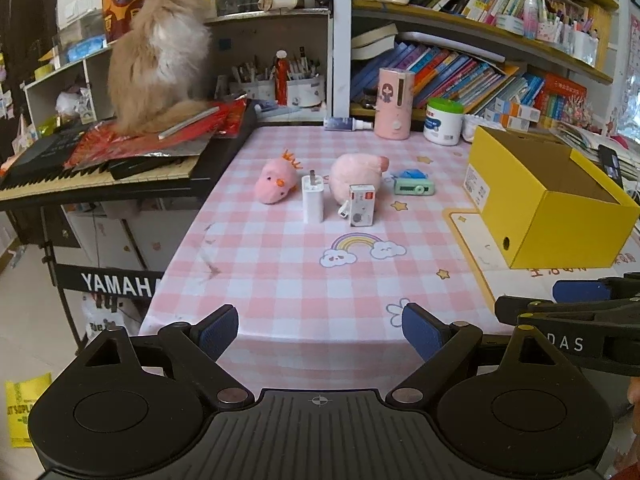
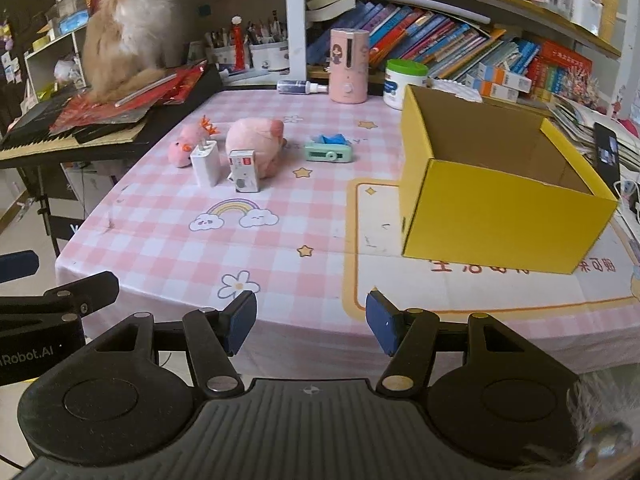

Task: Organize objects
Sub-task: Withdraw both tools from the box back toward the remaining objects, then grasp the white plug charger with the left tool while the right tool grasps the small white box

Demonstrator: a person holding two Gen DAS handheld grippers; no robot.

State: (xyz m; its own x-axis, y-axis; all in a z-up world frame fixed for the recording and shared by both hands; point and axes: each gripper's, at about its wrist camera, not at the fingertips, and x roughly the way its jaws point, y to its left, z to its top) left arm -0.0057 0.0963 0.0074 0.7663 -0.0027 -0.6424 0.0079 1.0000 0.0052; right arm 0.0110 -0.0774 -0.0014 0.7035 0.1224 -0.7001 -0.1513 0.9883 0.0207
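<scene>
On the pink checked tablecloth [image 1: 280, 280] stand a small pink chick plush [image 1: 276, 182], a white charger [image 1: 313, 199], a larger pink pig plush [image 1: 356, 174], a small white box [image 1: 362, 205] and a green gadget [image 1: 412, 184]. They also show in the right wrist view: chick [image 2: 182, 148], charger [image 2: 206, 163], pig [image 2: 256, 140], small box [image 2: 243, 176], gadget [image 2: 328, 151]. An open yellow box [image 2: 500, 216] stands at the right, and in the left wrist view [image 1: 560, 220]. My left gripper [image 1: 320, 330] and right gripper [image 2: 311, 322] are open and empty at the table's near edge.
A fluffy cat [image 1: 160, 56] sits on a keyboard piano [image 1: 100, 176] left of the table. A pink humidifier [image 1: 394, 104], a white jar [image 1: 443, 122] and a spray bottle [image 1: 346, 123] stand at the back. Bookshelves [image 1: 480, 60] rise behind.
</scene>
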